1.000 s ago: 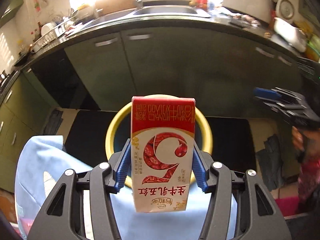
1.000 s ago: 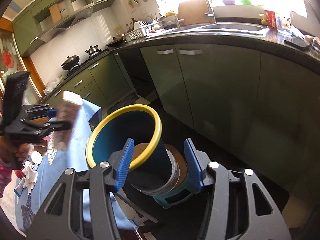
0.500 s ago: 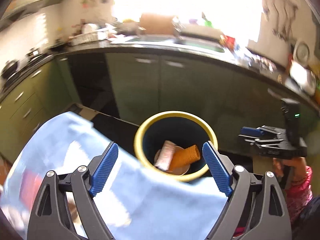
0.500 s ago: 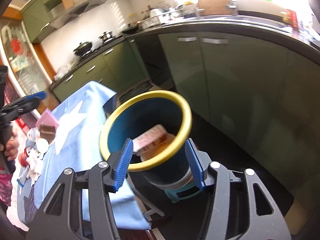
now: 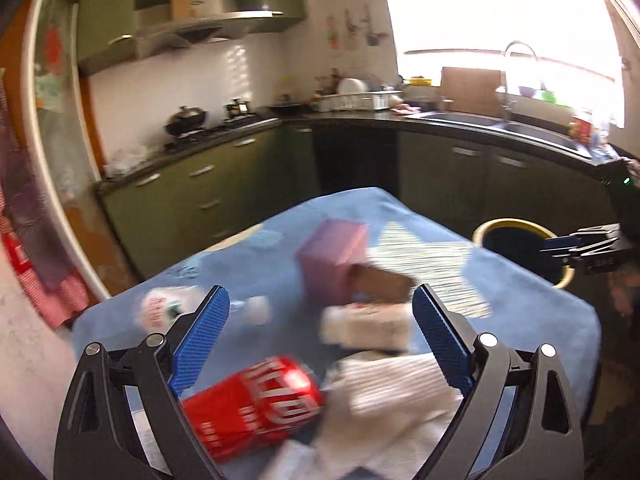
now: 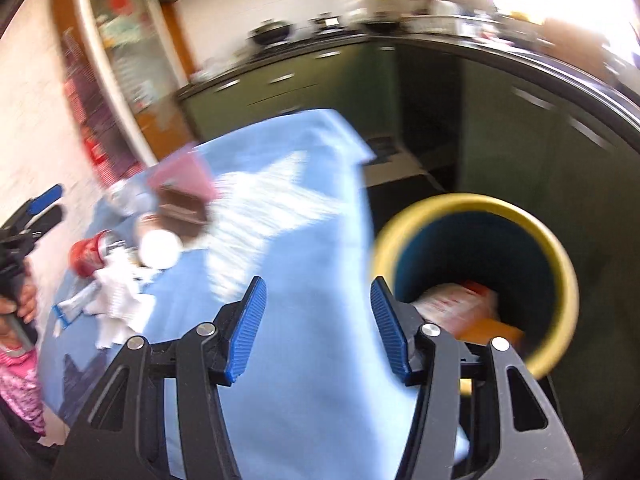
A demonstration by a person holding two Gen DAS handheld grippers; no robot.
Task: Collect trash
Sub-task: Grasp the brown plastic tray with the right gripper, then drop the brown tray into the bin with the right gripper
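My left gripper (image 5: 320, 340) is open and empty above trash on a blue-clothed table (image 5: 520, 300): a red can (image 5: 256, 400), crumpled white paper (image 5: 396, 392), a white packet (image 5: 366, 326), a brown wrapper (image 5: 380, 286) and a pink box (image 5: 334, 256). My right gripper (image 6: 316, 320) is open and empty over the table's edge, beside the blue bin with a yellow rim (image 6: 568, 272). The milk carton (image 6: 452, 306) and an orange item (image 6: 492, 330) lie inside the bin. The bin also shows at the right in the left wrist view (image 5: 516, 226).
Green kitchen cabinets (image 5: 224, 184) and a dark counter with a sink (image 5: 480, 120) run behind the table. A stove with a pot (image 5: 186, 118) stands at the back left. The left gripper shows at the far left in the right wrist view (image 6: 36, 208).
The left gripper let the milk carton drop into the bin, opened, and swung left over the table trash. The right gripper swung left from the bin toward the table.
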